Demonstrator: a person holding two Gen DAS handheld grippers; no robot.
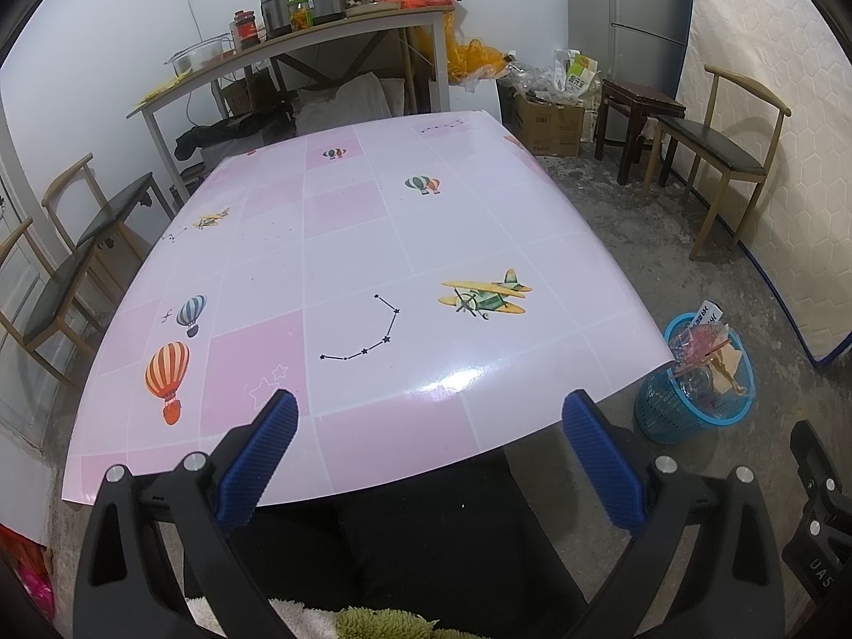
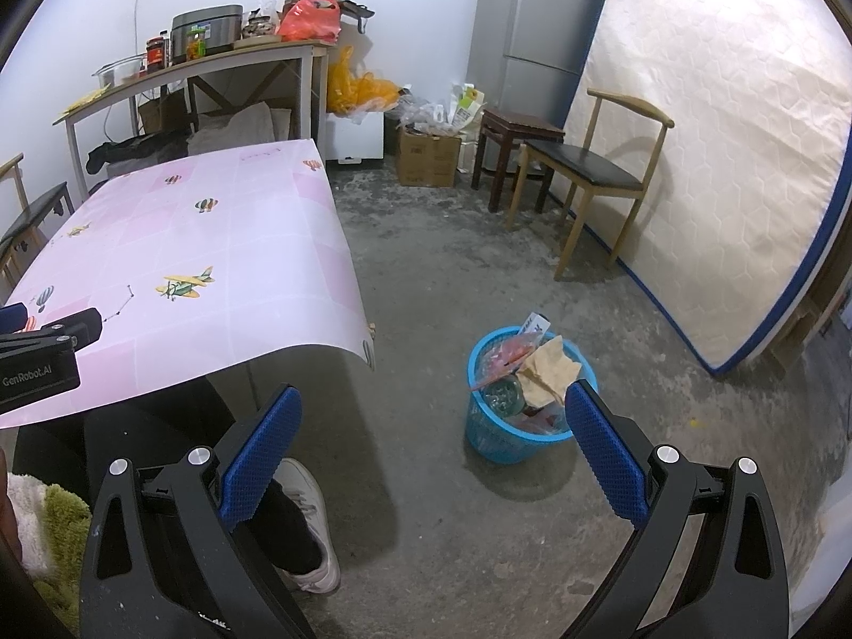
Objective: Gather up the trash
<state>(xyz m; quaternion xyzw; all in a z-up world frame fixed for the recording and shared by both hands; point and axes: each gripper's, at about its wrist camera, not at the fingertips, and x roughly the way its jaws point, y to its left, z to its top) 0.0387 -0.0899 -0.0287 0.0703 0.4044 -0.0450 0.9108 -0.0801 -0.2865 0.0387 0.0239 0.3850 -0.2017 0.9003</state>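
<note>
fingers (image 1: 277, 426) of the left gripper (image 1: 426, 426) stand spread wide with nothing between them, hanging over the near edge of the table (image 1: 373, 245), whose pink checked cover shows printed balloons and aeroplanes and carries no loose item on its surface. the near right corner of the table curls down a little, and just beyond that corner, on the concrete floor (image 2: 452, 277), stands the blue basket (image 1: 660, 415), filled to the rim with trash (image 1: 703, 351): crumpled brown paper, clear and red wrappers, a slip of white card sticking up. the right gripper (image 2: 434, 423) is held off the table's right edge over the floor, its blue pads likewise parted and empty, the right pad (image 2: 601, 447) overlapping the basket's near rim in that view; whether it touches cannot be told. the trash (image 2: 538, 367) sits in the basket (image 2: 490, 436), apart from the table edge, with bare floor on all sides of it. a white shoe (image 2: 309, 506) rests on the floor below the left pad. farther right, a wooden chair (image 2: 591, 170) and a dark stool (image 2: 511, 128) stand before a mattress (image 2: 719, 160) leaning on the wall, beside a grey fridge (image 2: 532, 21). a side bench (image 1: 298, 42) loaded with jars and a cooker runs beyond the table's far edge.
</note>
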